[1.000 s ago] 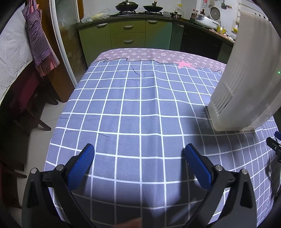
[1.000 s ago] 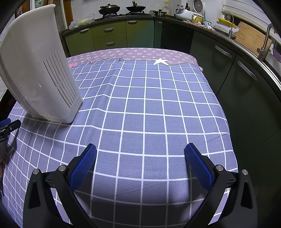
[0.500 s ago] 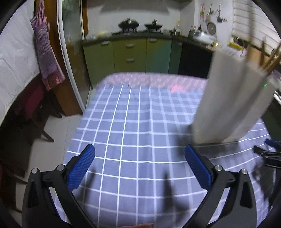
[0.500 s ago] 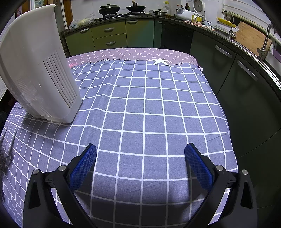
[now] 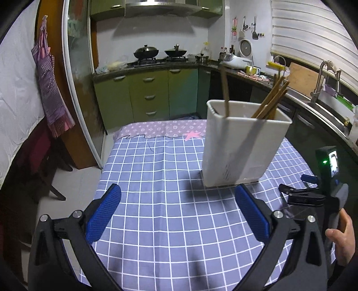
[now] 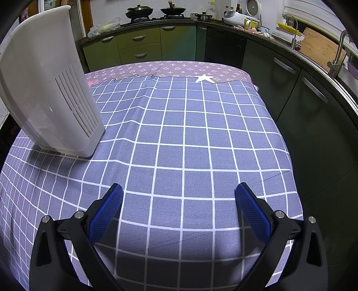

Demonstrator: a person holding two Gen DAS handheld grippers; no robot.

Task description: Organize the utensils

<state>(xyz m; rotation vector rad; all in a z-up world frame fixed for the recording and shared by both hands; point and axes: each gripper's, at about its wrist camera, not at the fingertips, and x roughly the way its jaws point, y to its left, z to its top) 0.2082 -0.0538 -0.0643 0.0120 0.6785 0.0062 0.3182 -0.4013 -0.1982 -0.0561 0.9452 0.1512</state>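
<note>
Left gripper (image 5: 177, 210) spread wide above the checked tablecloth (image 5: 156, 179), blue pads (image 5: 104, 213) well apart, nothing between them. White utensil holder (image 5: 241, 145) upright on the cloth at about one o'clock from that gripper, just beyond the right pad. Wooden chopsticks (image 5: 271, 100) standing inside the holder, most leaning toward two o'clock, one stick (image 5: 224, 89) nearly upright at the left end. Right gripper (image 5: 299, 197) visible at three o'clock in the left wrist view, low over the cloth, with a hand (image 5: 342, 244) wrapped around its handle at four o'clock. From the right wrist camera: right gripper (image 6: 179, 209) likewise opened wide, blue pads (image 6: 105, 215) far apart, empty, hovering over bare cloth. Utensil holder (image 6: 49, 89) at ten o'clock there, slotted side facing the camera, resting on the tablecloth (image 6: 190, 138) near its left edge; contents hidden from this angle. White star (image 6: 204, 78) on the cloth's pink border at twelve o'clock. Green cabinets (image 6: 138, 47) and a stove with two woks (image 6: 139, 10) beyond the table's far end.
</note>
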